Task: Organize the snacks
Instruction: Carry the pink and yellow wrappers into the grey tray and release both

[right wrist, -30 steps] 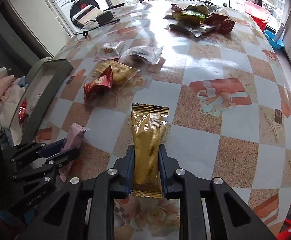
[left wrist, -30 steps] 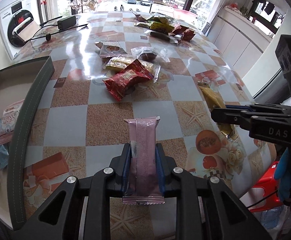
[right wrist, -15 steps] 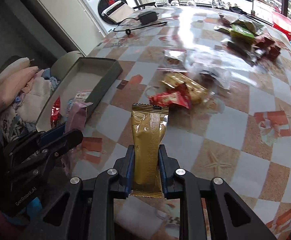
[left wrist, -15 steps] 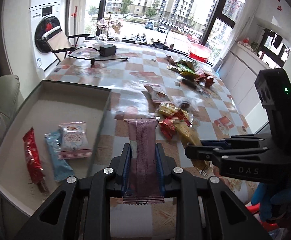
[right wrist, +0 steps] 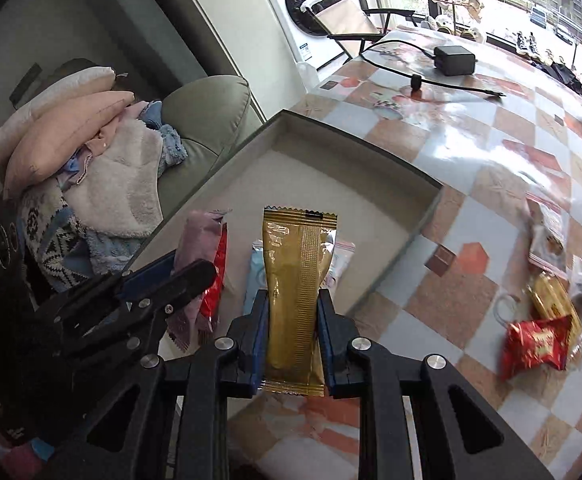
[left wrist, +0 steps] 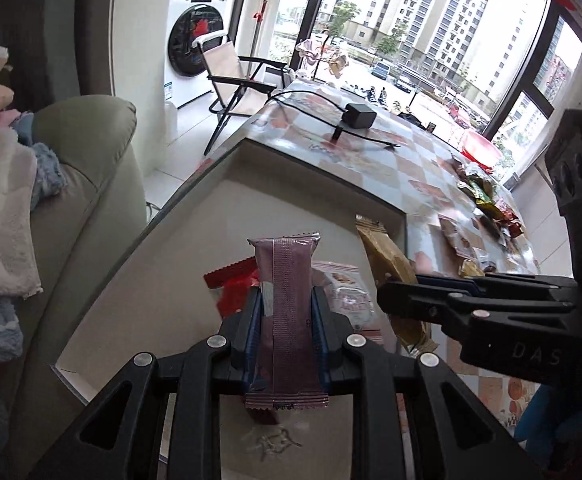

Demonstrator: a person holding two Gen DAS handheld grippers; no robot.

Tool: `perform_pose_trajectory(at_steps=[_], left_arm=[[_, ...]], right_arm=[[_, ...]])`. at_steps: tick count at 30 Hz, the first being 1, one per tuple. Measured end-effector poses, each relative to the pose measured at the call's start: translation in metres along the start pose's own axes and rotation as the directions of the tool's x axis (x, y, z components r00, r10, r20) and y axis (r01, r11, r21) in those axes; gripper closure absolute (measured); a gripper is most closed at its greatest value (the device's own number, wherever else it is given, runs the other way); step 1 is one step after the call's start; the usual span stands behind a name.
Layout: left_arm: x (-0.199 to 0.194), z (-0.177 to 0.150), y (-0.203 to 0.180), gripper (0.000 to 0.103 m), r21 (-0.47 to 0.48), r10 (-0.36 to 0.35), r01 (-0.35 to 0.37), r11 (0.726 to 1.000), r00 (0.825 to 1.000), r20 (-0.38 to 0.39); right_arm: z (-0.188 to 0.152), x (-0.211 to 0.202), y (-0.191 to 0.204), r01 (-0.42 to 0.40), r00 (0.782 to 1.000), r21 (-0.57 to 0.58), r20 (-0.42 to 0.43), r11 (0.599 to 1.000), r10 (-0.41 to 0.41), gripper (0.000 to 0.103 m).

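My left gripper (left wrist: 285,320) is shut on a mauve snack bar (left wrist: 287,308) and holds it over the grey open box (left wrist: 227,216). My right gripper (right wrist: 294,316) is shut on a gold snack bar (right wrist: 297,292), also over the box (right wrist: 331,184). In the left wrist view the right gripper (left wrist: 407,292) and its gold bar (left wrist: 391,268) show to the right. In the right wrist view the left gripper (right wrist: 187,276) and its mauve bar (right wrist: 201,240) show to the left. A red packet (left wrist: 231,292), a pale packet (left wrist: 347,296) and a blue packet (right wrist: 257,268) lie in the box.
Loose snacks lie on the checked table: a red pack (right wrist: 539,344), a gold pack (right wrist: 551,296) and a far pile (left wrist: 487,204). A black adapter with cable (right wrist: 455,60) lies at the far end. A sofa with clothes (right wrist: 103,160) is left of the box.
Both grippers have swung left from above the table to above the box, each still holding its bar. The loose snacks on the table have not moved.
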State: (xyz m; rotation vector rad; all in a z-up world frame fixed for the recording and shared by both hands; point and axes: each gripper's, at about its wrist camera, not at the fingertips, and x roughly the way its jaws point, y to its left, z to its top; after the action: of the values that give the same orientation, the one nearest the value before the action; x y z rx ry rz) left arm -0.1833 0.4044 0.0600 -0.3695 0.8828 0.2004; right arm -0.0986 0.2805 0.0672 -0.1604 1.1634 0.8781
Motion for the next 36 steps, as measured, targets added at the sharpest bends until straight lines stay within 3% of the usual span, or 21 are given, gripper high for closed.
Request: perform_pose_trajectory(at_steps=[4,6,7,8,9,10,11,12,13,20,24,28,31,33,36], left_arm=[[0.014,-0.006,0.007,0.073,-0.012,0.012,-0.012,1.0,1.0,-0.027],[0.015,-0.009,0.006,0.054,-0.012,0.033,-0.033,0.999,0.999,-0.028],[0.015,-0.01,0.006,0.038,-0.013,0.041,-0.041,0.999,0.999,-0.025],[0.013,-0.011,0.004,0.029,-0.014,0.041,-0.041,0.999,0.999,-0.014],[0.011,-0.012,0.001,0.027,-0.008,0.039,-0.039,0.999,0.999,-0.001],[0.009,-0.012,-0.002,0.027,0.004,0.034,-0.034,0.999,0.999,0.007],[0.008,-0.012,-0.008,0.026,0.021,0.03,-0.03,0.999,0.999,0.012],[0.006,-0.013,-0.016,0.025,0.041,0.024,-0.025,0.999,0.999,0.021],[0.003,-0.014,-0.024,0.024,0.061,0.017,-0.019,0.998,0.999,0.031],[-0.004,-0.03,-0.111,0.013,0.243,-0.05,0.031,0.97,0.996,0.072],[0.026,-0.046,-0.16,0.013,0.306,-0.065,0.064,0.95,0.998,-0.008],[0.06,-0.06,-0.184,0.013,0.309,-0.016,0.032,0.951,0.998,-0.055],[0.077,-0.066,-0.192,0.013,0.314,0.026,-0.009,0.95,0.998,-0.049],[0.083,-0.068,-0.196,0.013,0.332,0.07,-0.059,0.941,0.997,-0.022],[0.088,-0.069,-0.197,0.013,0.348,0.066,-0.053,0.936,0.998,-0.025]], right_arm=[[0.01,0.022,0.0,0.001,1.0,0.022,-0.027,1.0,0.0,0.079],[0.014,0.03,-0.003,0.002,0.999,0.038,-0.044,0.999,-0.001,0.079],[0.015,0.033,-0.006,-0.004,0.998,0.052,-0.06,0.999,0.008,0.078],[0.015,0.034,-0.011,-0.01,0.997,0.07,-0.072,0.997,0.015,0.068],[0.013,0.033,-0.016,-0.008,0.997,0.087,-0.074,0.996,0.015,0.035],[0.011,0.028,-0.022,-0.03,0.998,0.099,-0.049,0.995,0.035,0.021],[0.009,0.022,-0.026,-0.035,0.999,0.11,-0.032,0.993,0.039,0.013],[0.006,0.016,-0.032,0.01,1.0,0.116,-0.028,0.993,-0.007,0.004],[0.003,0.009,-0.038,0.054,0.998,0.117,-0.019,0.992,-0.052,0.001],[-0.045,-0.05,-0.112,0.168,0.979,0.222,0.073,0.961,-0.188,0.001],[-0.092,-0.078,-0.164,0.302,0.936,0.317,0.079,0.899,-0.342,0.001],[-0.139,-0.093,-0.217,0.428,0.881,0.391,0.021,0.815,-0.472,0.001],[-0.173,-0.101,-0.255,0.441,0.868,0.471,-0.005,0.764,-0.497,0.001],[-0.186,-0.111,-0.265,0.465,0.838,0.49,0.026,0.737,-0.546,0.0],[-0.194,-0.117,-0.27,0.452,0.83,0.504,0.065,0.736,-0.554,0.0]])
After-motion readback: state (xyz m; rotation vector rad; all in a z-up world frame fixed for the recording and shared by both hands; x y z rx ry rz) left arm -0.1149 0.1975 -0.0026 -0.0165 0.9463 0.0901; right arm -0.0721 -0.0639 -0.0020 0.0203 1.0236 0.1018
